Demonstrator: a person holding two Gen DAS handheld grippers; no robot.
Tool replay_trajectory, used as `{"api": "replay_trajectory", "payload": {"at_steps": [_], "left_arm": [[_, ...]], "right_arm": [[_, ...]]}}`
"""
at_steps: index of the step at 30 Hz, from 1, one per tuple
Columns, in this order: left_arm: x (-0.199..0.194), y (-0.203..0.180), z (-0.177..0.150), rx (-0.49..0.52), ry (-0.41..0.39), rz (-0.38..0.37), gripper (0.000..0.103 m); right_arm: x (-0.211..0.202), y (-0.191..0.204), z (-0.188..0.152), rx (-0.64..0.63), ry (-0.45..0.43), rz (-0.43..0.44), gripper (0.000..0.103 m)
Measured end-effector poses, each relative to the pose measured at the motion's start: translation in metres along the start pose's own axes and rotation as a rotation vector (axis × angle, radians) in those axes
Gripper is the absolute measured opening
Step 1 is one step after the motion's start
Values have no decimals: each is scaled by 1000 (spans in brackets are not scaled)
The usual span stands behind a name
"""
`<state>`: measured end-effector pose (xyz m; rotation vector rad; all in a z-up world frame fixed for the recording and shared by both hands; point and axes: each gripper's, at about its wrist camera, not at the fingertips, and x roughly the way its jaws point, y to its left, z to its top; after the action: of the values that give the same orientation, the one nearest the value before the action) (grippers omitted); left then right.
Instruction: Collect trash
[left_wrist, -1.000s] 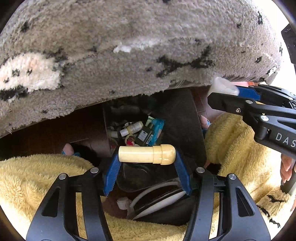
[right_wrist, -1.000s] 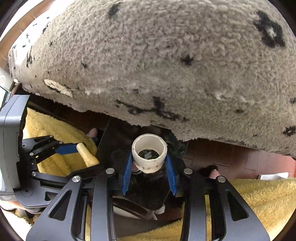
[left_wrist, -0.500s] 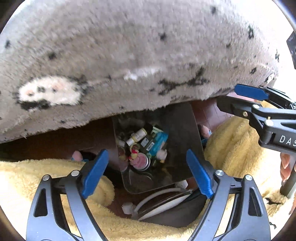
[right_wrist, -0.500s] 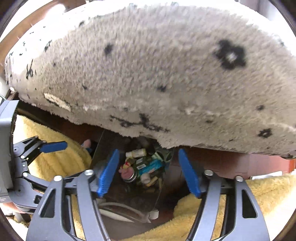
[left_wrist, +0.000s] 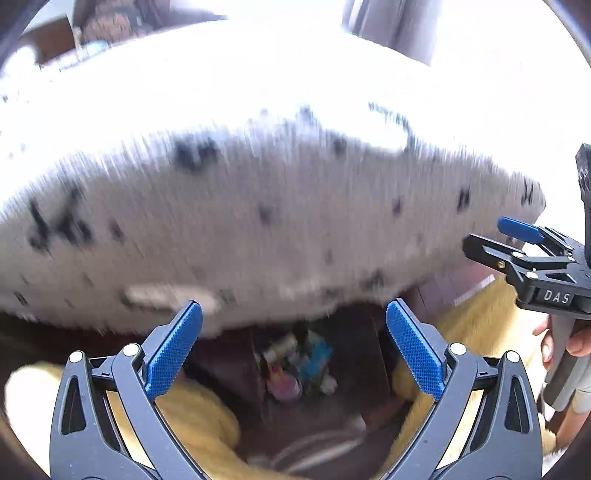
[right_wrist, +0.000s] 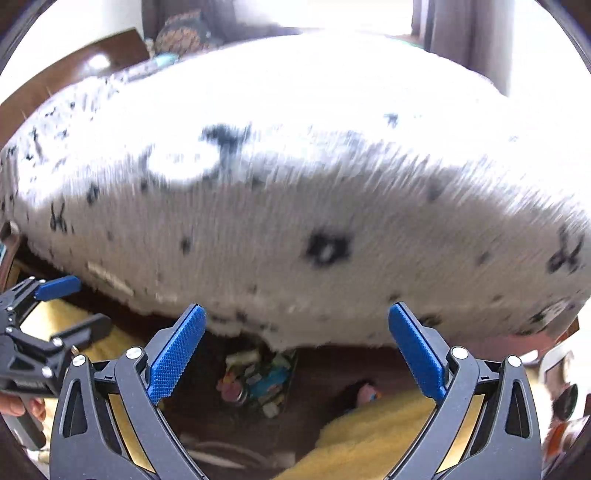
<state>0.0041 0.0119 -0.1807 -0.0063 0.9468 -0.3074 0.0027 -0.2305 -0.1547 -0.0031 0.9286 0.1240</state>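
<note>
Drop step done: left gripper (left_wrist: 293, 347) and right gripper (right_wrist: 297, 350) jaws have just been opening, now spread wide, nothing between them. Collected trash (right_wrist: 255, 380) sits in the dark bin (left_wrist: 354, 354) below, near edge of the speckled rug (left_wrist: 258, 221). Next: find another piece, likely on the rug.

Grey black-flecked shaggy blanket (left_wrist: 258, 221) motion-blurred; small colourful trash pieces in dark bin (left_wrist: 295, 365) too smeared to ID, both views.
</note>
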Motion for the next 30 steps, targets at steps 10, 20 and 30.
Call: {"api": "replay_trajectory", "payload": {"at_steps": [10,20,30], "left_arm": [[-82,-1,64,22,-292,37,95],[-153,-15,110,66,-497,104,95],[-168,-22,108,58,-572,118,95]], "right_arm": [[-80,-14,56,2,-353,-92,100],[-136,-20,97,40,-526,-89,100],[-154,-11,92,58,-604,-147,100]]}}
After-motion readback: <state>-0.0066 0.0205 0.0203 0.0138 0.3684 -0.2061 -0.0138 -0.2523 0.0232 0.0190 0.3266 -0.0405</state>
